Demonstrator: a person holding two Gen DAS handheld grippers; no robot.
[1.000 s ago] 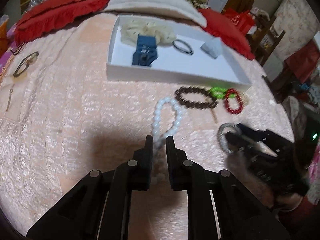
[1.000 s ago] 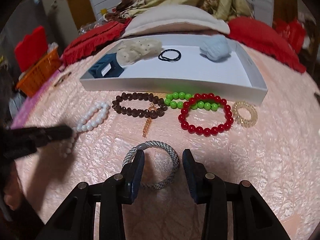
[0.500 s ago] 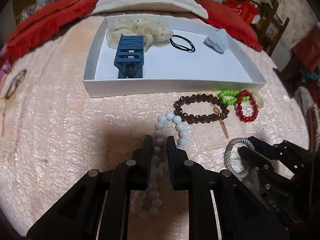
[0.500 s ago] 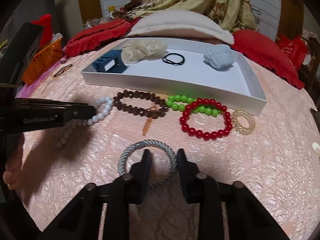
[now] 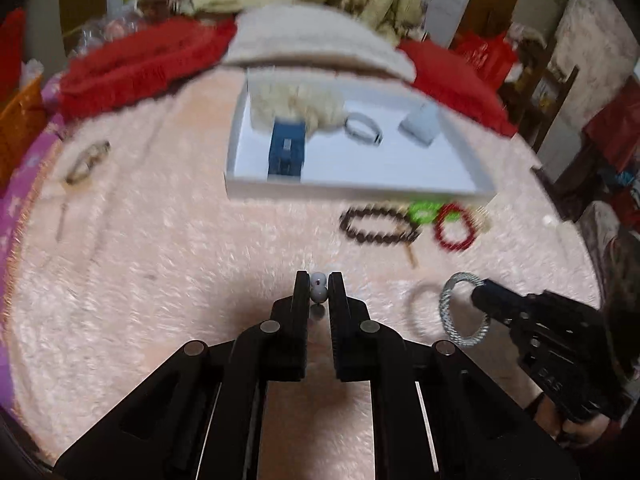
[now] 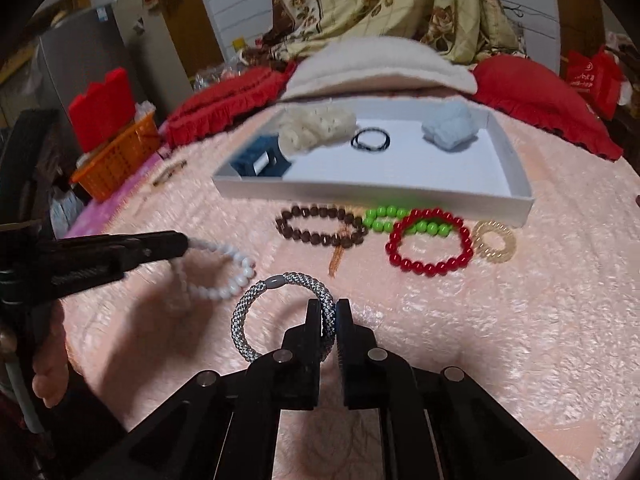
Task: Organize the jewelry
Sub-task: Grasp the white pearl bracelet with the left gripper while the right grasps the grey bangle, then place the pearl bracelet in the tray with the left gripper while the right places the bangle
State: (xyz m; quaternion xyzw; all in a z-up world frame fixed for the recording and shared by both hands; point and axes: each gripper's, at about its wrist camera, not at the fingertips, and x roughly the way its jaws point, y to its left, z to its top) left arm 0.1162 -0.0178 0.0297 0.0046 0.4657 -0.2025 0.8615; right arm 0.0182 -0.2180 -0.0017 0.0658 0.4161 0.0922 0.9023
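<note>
Now: left tool [image 5: 319, 294] clamped on white bead bracelet [image 6: 224, 268], strand dangling clear of bed [image 5: 160, 280], loop hanging roughly vertical. Right tool [image 6: 329, 322] has just closed, pinching grey braided bracelet [image 6: 280, 312] by right side of ring; ring stands tilted up off bed, clasp at top, long axis leaning away toward white tray [image 6: 516, 196]. Both near front edge of bed. Advice: carry both over tray's near wall, lower before release, avoid snagging brown bracelet [image 6: 320, 226] and red bracelet [image 6: 430, 242] lying along tray's front.
</note>
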